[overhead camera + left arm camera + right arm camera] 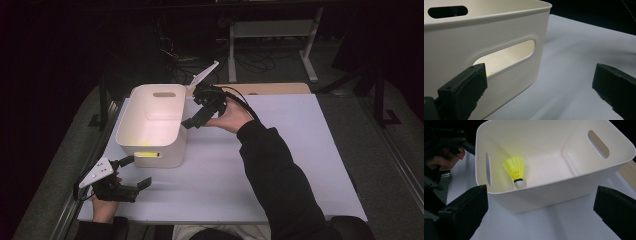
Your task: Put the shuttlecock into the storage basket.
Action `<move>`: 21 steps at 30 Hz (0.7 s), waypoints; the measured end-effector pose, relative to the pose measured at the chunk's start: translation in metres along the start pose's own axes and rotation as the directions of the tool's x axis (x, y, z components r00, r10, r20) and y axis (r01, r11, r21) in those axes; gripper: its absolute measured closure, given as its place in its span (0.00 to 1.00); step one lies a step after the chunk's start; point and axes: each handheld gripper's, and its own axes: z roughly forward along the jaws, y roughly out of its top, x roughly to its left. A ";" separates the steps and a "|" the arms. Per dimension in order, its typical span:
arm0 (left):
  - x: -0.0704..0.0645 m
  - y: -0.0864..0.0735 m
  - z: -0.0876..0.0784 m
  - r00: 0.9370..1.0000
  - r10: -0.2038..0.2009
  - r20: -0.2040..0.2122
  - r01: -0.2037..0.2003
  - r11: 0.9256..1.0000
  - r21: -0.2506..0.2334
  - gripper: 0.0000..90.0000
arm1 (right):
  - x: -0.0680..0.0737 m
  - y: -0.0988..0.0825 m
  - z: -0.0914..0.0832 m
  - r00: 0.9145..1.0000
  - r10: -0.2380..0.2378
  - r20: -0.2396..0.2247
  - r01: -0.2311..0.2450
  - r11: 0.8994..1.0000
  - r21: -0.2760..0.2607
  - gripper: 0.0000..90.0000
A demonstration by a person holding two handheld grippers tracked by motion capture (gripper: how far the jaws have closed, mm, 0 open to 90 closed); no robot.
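No legible text, labels, brands, numbers or signs on any surface in these views

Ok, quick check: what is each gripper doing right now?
Left gripper: open, empty, beside the bin.
Right gripper: open, empty; shuttlecock lies in the bin.

Smooth matt cream plastic bin; translucent yellow plastic shuttlecock; matt pale table; bare wood strip.
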 end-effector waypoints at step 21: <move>0.000 0.000 0.000 1.000 0.003 0.001 -0.003 1.000 0.005 0.00 | 0.000 -0.030 -0.018 1.000 0.013 0.019 -0.013 1.000 -0.025 0.00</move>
